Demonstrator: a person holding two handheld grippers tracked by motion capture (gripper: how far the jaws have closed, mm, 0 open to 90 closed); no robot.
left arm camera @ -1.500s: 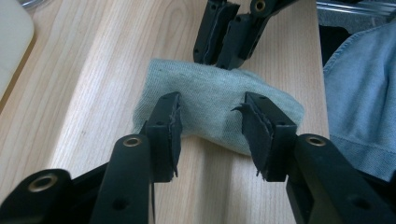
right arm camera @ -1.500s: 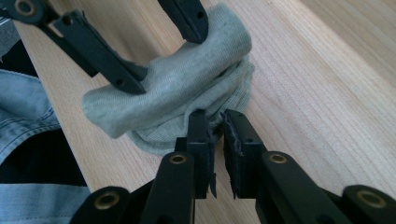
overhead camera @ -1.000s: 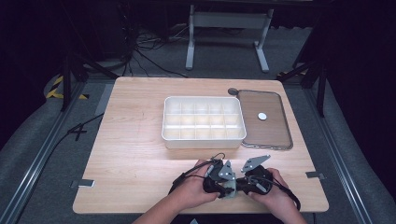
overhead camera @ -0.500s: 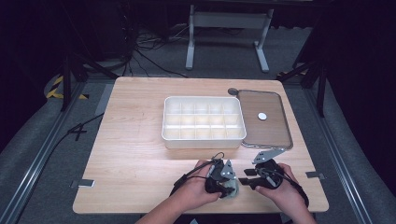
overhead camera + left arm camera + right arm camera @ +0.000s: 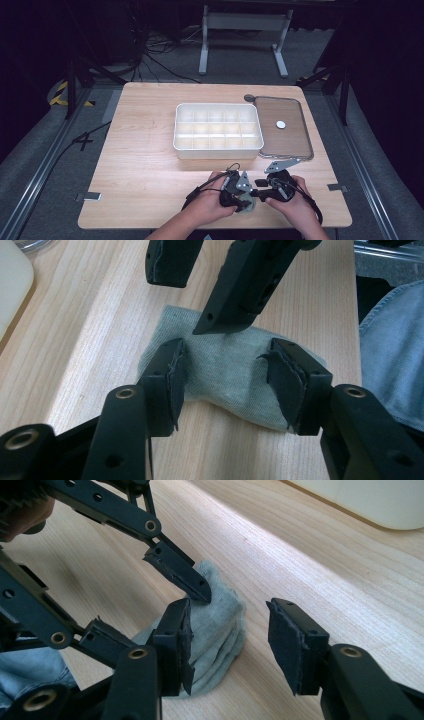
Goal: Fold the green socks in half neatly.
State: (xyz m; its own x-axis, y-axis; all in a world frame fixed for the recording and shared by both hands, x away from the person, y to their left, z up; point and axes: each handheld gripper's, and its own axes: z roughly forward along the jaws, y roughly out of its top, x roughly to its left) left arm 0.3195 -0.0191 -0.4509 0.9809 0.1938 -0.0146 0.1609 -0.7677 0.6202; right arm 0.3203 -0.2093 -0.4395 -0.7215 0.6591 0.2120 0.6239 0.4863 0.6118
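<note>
A folded grey-green cloth (image 5: pixel 225 375) lies on the wooden table (image 5: pixel 145 150) near its front edge. My left gripper (image 5: pixel 226 347) stands over it with its jaws apart, one pad (image 5: pixel 172 385) at each side of the fold, and the cloth runs on past both. From the opposite side my right gripper (image 5: pixel 227 610) faces it. Its jaws have just been opening and are open now. The cloth (image 5: pixel 220 625) sits by its left pad (image 5: pixel 182 645), and nothing is pinched. In the high view both grippers, left (image 5: pixel 239 192) and right (image 5: pixel 272 186), meet tip to tip.
A white compartment box (image 5: pixel 218 145) stands mid-table. Beside it on the right lies a clear lid (image 5: pixel 285 140) with a small white disc (image 5: pixel 281 124) on it. A dark round object (image 5: pixel 249 98) sits behind. Denim clothing (image 5: pixel 395 340) is just past the table's front edge.
The right hand has drawn a little to the right, away from the left hand. Its jaws have spread. The left hand has stayed put.
</note>
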